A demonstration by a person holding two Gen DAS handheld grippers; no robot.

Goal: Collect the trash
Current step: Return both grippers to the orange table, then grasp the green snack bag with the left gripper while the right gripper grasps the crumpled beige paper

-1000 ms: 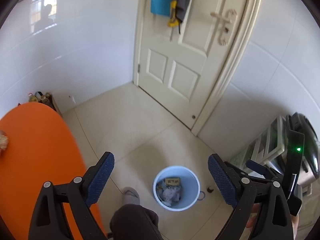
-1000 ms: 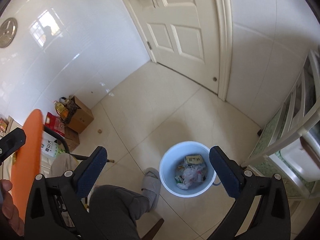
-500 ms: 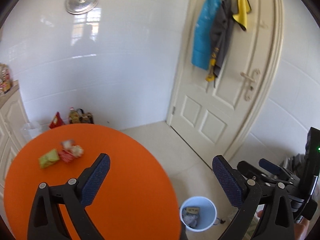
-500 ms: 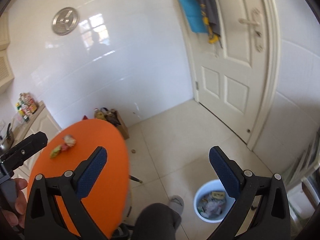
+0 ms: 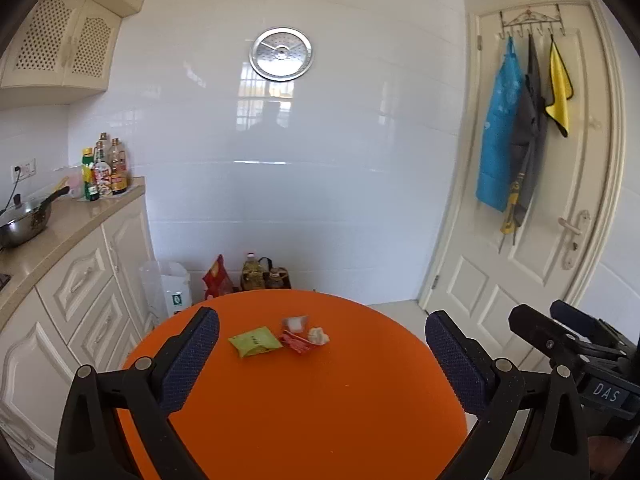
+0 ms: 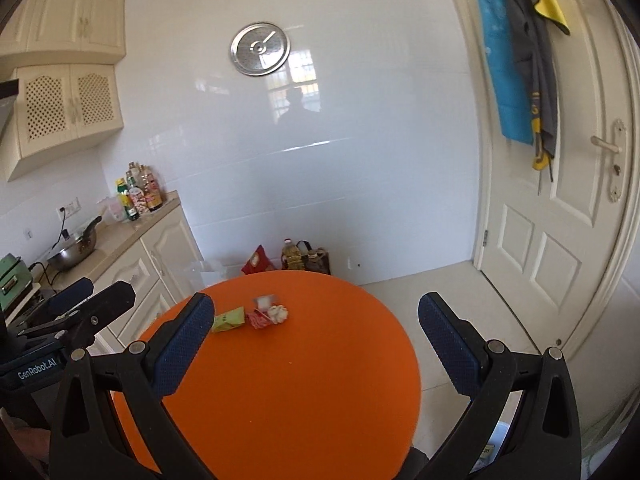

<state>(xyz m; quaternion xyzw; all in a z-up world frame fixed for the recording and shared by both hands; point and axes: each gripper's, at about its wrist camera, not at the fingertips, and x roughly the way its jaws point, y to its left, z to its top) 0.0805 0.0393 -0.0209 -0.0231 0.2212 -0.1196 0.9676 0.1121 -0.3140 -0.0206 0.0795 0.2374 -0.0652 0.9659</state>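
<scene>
A small pile of trash lies on the round orange table (image 5: 320, 412): a green packet (image 5: 254, 342), a red wrapper (image 5: 298, 343), a crumpled white wad (image 5: 319, 336) and a small clear wrapper (image 5: 295, 323). My left gripper (image 5: 322, 315) hovers over the near side of the table, open and empty, with the pile just beyond its fingertips. My right gripper (image 6: 316, 300) is open and empty too, and sees the same green packet (image 6: 228, 319) and white wad (image 6: 278, 313) ahead, left of centre. A sliver of the pale blue bin (image 6: 502, 434) shows below the table's right edge.
White kitchen cabinets (image 5: 80, 280) with a countertop, a pan (image 5: 24, 224) and bottles run along the left. Bags and an oil bottle (image 5: 252, 274) stand on the floor behind the table. A white door (image 5: 532, 240) with hanging cloths is on the right.
Both views have swung up and left from the floor and the blue bin to the orange table, so the trash pile now lies ahead. Both grippers stay open and empty.
</scene>
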